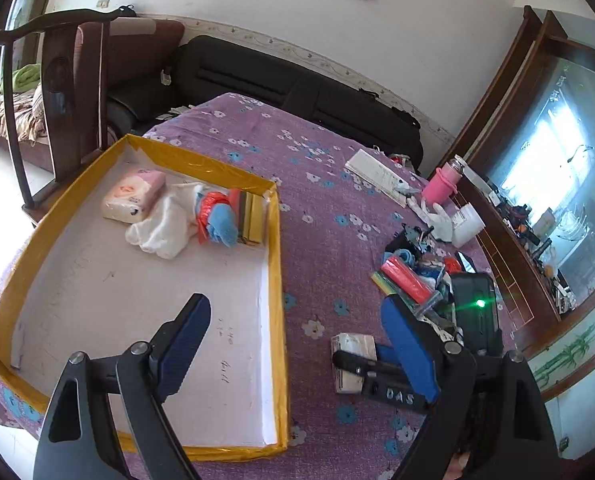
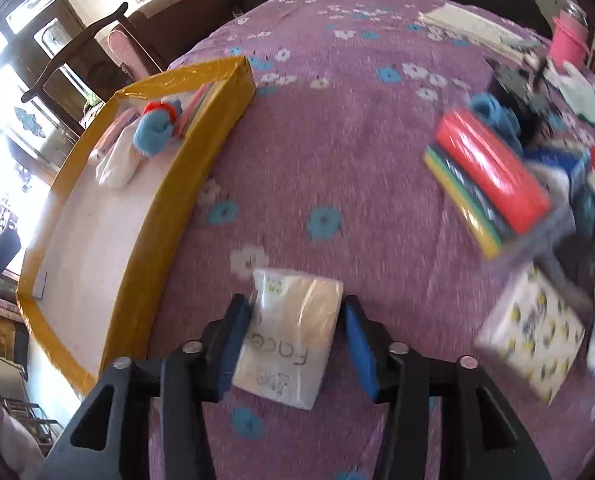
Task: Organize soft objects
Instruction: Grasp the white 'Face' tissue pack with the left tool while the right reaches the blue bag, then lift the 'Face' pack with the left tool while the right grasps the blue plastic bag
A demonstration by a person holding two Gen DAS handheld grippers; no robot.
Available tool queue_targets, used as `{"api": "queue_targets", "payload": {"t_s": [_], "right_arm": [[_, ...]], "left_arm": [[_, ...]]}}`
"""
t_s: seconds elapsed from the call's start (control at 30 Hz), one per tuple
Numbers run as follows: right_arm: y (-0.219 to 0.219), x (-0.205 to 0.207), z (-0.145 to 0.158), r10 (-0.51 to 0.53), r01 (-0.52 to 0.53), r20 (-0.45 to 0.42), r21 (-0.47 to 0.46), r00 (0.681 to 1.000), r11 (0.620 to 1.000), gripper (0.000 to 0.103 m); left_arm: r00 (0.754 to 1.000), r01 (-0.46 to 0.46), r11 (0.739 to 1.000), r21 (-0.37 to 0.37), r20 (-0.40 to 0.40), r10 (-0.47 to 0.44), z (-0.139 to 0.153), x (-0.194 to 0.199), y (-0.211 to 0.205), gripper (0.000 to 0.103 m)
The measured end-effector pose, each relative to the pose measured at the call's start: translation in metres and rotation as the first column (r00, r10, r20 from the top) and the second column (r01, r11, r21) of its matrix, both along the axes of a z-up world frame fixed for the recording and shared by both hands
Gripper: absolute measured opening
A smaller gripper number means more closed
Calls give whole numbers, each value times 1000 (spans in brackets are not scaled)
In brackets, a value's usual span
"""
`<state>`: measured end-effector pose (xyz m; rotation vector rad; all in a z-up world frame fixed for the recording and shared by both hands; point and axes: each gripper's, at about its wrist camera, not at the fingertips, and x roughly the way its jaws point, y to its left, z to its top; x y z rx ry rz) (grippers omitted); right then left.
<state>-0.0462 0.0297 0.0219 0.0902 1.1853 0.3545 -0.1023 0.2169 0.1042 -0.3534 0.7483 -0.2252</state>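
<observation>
The left gripper [image 1: 295, 334] hangs wide open and empty above the yellow-rimmed tray [image 1: 275, 280], which lies partly between its fingers. To its right, the right gripper [image 2: 295, 338] clamps the tissue pack [image 2: 289, 332] by its two long sides, over the purple tablecloth [image 2: 337, 140] just right of the tray. The pack looks light, soft and plastic-slick, so I judge a grip across its middle safest.

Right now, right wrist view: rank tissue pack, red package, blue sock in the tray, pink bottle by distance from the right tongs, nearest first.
1. Tissue pack: between the right tongs.
2. Red package: ahead right, on the pile.
3. Blue sock: ahead left, inside the yellow-rimmed tray.
4. Pink bottle: far right corner of the table.
</observation>
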Motion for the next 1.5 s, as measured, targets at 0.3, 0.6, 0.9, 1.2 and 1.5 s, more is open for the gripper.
{"api": "queue_targets", "payload": {"t_s": [0.3,0.6,0.9,1.2,1.5], "right_arm": [[-135,-72,52,-212,172,225,187,951,967,75],[-265,-106,38,-446,408,184,212,876,888,74],[-297,-90,36,-468,443,186,158,864,882,74],[-265,-49,7,-415,400,111,136,903,906,74],[-276,-58,4,-442,419,125,174,888,891,46]], "left_arm": [[982,164,975,148,-121,-147,-42,-7,-86,87],[974,175,930,324,-193,-116,-84,25,-138,87],[976,181,880,439,-191,-106,-96,33,-156,99],[983,182,898,402,-98,-155,-85,20,-151,50],[972,233,901,366,-64,-226,-79,17,-142,46]]}}
